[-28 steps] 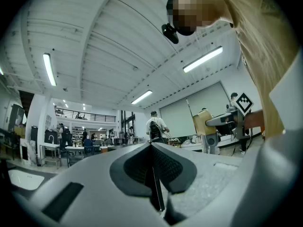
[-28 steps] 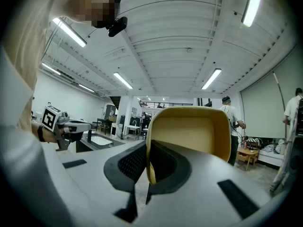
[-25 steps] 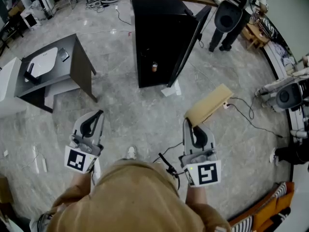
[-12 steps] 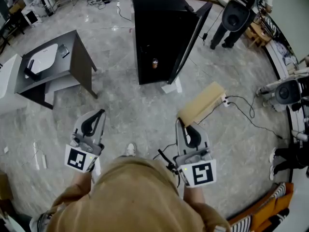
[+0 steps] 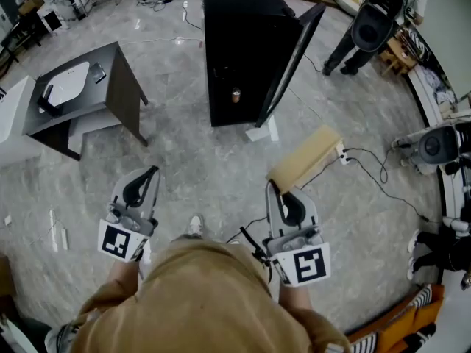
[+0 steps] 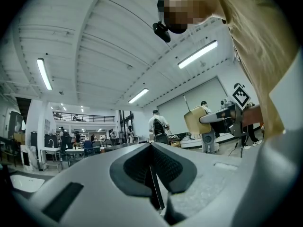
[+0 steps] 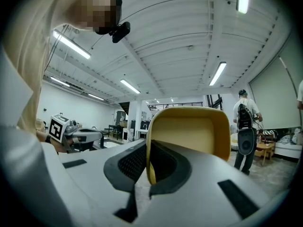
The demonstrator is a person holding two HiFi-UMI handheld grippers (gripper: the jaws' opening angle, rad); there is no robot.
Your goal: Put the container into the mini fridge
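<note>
The black mini fridge [image 5: 239, 50] stands on the floor ahead with its door [image 5: 288, 57] swung open to the right. A small can [image 5: 235, 96] shows inside it. My right gripper [image 5: 273, 187] is shut on the rim of a tan container [image 5: 307, 159], which sticks out ahead of it well short of the fridge. In the right gripper view the container [image 7: 191, 129] rises between the pads of my right gripper [image 7: 149, 174]. My left gripper [image 5: 152, 171] is shut and holds nothing; in the left gripper view its jaws [image 6: 154, 174] meet along a thin line.
A dark side table [image 5: 110, 87] with a white object on it stands at the left. A white sheet [image 5: 262, 132] lies by the fridge's foot. A cable and power strip [image 5: 343, 155] run across the floor on the right. A person [image 5: 372, 24] stands at the back right.
My right gripper has shifted a little to the left with the container and rolled slightly. The left gripper keeps its place in the picture.
</note>
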